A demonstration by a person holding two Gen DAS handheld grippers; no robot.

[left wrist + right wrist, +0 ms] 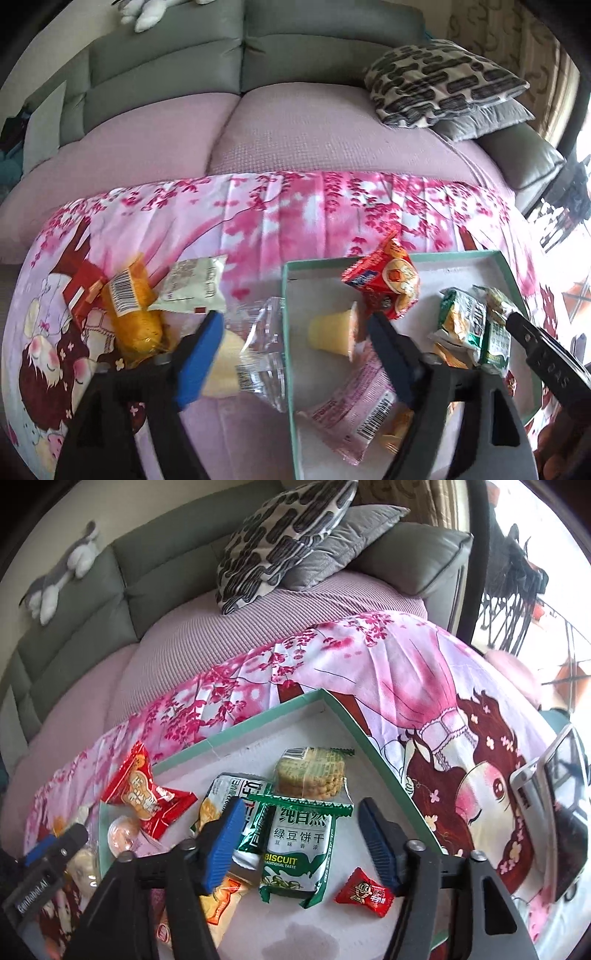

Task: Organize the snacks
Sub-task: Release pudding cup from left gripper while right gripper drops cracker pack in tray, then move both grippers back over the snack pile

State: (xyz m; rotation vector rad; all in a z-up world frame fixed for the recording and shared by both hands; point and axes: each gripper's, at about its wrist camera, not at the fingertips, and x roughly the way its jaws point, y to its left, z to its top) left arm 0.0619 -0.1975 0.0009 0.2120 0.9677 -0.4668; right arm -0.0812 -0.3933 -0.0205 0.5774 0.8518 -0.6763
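Note:
A shallow green-rimmed box [286, 306] [354, 720] lies on a pink flowered cloth. It holds a red snack pack [391, 280] [144, 794], a yellow jelly cup [332, 332], a pink packet [354, 413], green biscuit packs [295, 853] [465, 325], a round-biscuit pack [310, 775] and a small red candy [364, 890]. My left gripper [295, 336] is open over the box's left rim, above a clear-wrapped cake [236, 362]. My right gripper [301, 825] is open and empty around the green biscuit pack.
Left of the box lie an orange snack pack [133, 314], a white packet [195, 284] and a red packet [81, 288]. A phone [554, 812] lies at the cloth's right edge. Patterned cushions [439, 81] and a plush toy [59, 579] rest on the grey sofa.

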